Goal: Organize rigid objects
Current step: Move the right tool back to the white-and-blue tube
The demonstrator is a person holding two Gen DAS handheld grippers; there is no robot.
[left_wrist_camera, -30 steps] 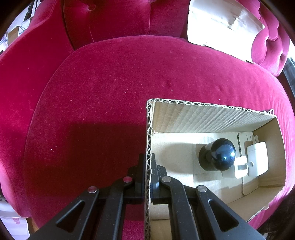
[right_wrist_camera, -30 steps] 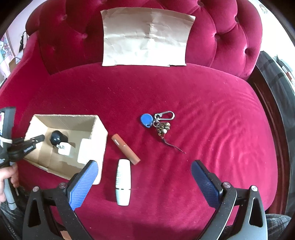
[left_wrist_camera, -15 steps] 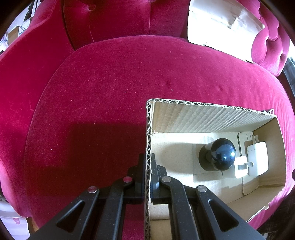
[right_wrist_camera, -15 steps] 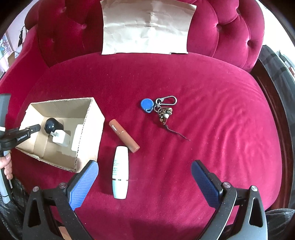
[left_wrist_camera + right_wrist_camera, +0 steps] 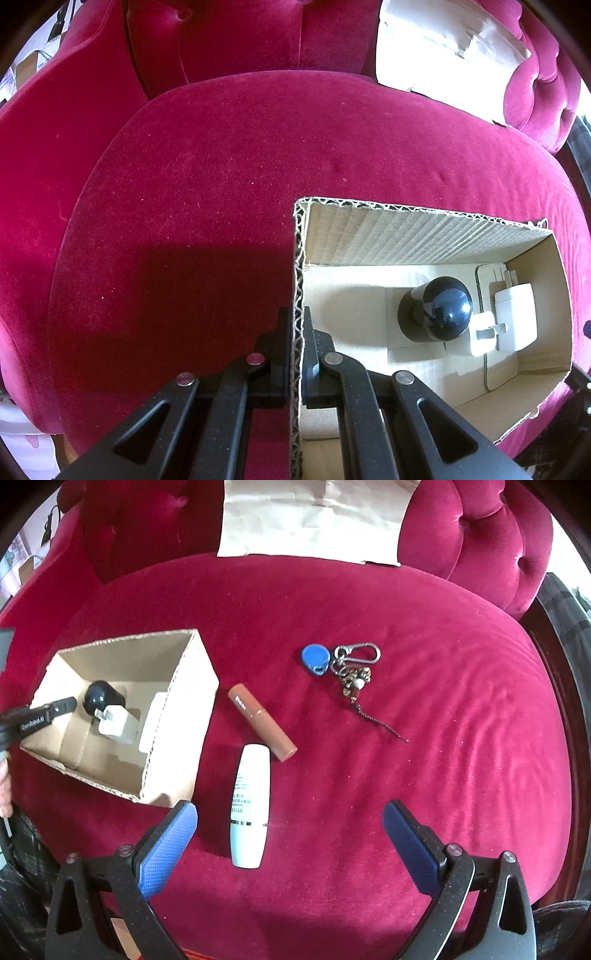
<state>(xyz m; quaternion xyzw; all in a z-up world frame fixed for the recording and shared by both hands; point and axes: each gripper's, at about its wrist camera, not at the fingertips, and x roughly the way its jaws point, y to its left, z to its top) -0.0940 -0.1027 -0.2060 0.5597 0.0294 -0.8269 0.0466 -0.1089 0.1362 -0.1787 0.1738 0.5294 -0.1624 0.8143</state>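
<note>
My cardboard box (image 5: 424, 236) sits on the red sofa seat (image 5: 424, 738), holding a black round-topped object (image 5: 439, 314) and a white charger (image 5: 515, 317). My left gripper (image 5: 295, 332) clamps its fingers on the box wall. Right gripper (image 5: 290, 830) hangs spread wide over a white tube (image 5: 250, 805), a tan tube (image 5: 262, 722) and keys (image 5: 341, 661) beyond.

Home living space, looks like. Work surface is a tufted red velvet sofa (image 5: 369, 627), with personal bits on the seat: keyring (image 5: 343, 661), cosmetic tubes (image 5: 258, 723). Cardboard box (image 5: 177, 686) holds a white phone charger (image 5: 118, 725).
</note>
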